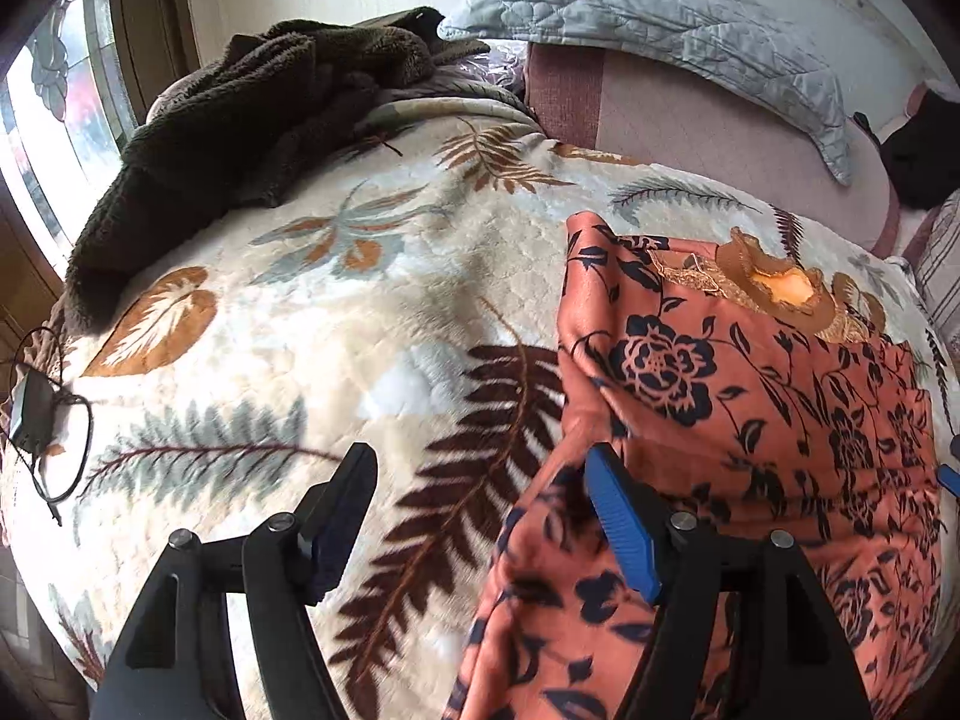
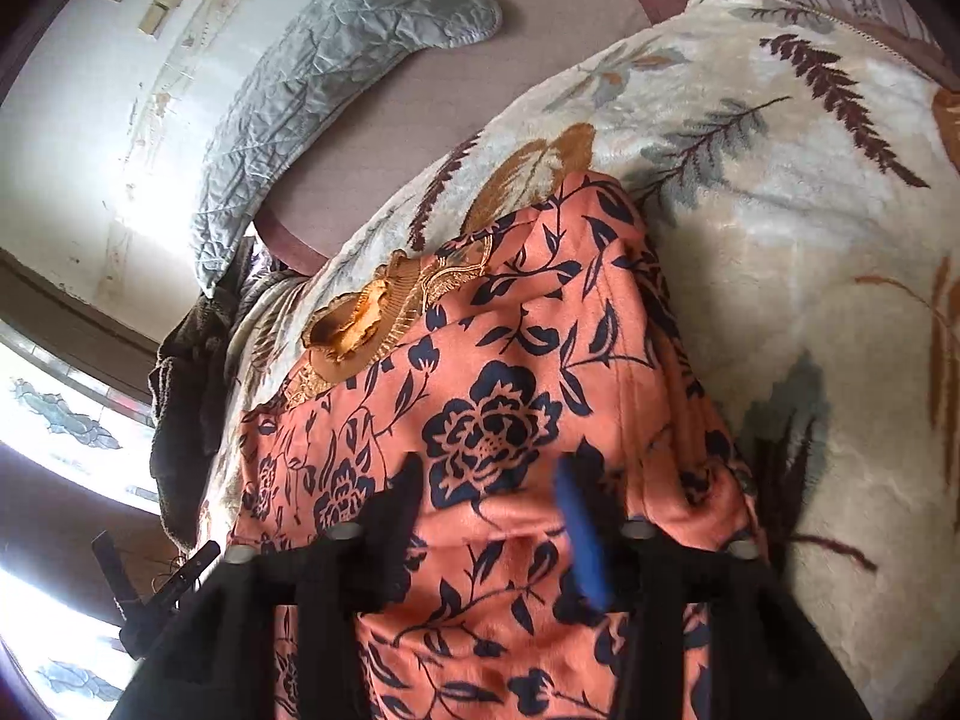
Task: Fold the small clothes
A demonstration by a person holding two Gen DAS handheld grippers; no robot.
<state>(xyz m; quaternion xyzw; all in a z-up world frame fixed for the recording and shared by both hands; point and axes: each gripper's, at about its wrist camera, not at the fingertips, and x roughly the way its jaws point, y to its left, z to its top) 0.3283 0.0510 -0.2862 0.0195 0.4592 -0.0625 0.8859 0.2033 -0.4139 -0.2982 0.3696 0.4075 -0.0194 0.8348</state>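
A salmon-orange garment with a dark navy flower print and a gold embroidered collar lies spread on the bed blanket. My left gripper hovers at the garment's left edge, open. Its blue-padded right finger is over the cloth and its left finger is over the blanket. In the right wrist view, the same garment fills the middle. My right gripper stands above it, open, with nothing pinched between its blurred fingers.
A cream fleece blanket with fern leaves covers the bed. A dark brown fleece is heaped at its far left. A grey quilted pillow lies on a pink sheet behind. A black device with a cable sits at the left edge.
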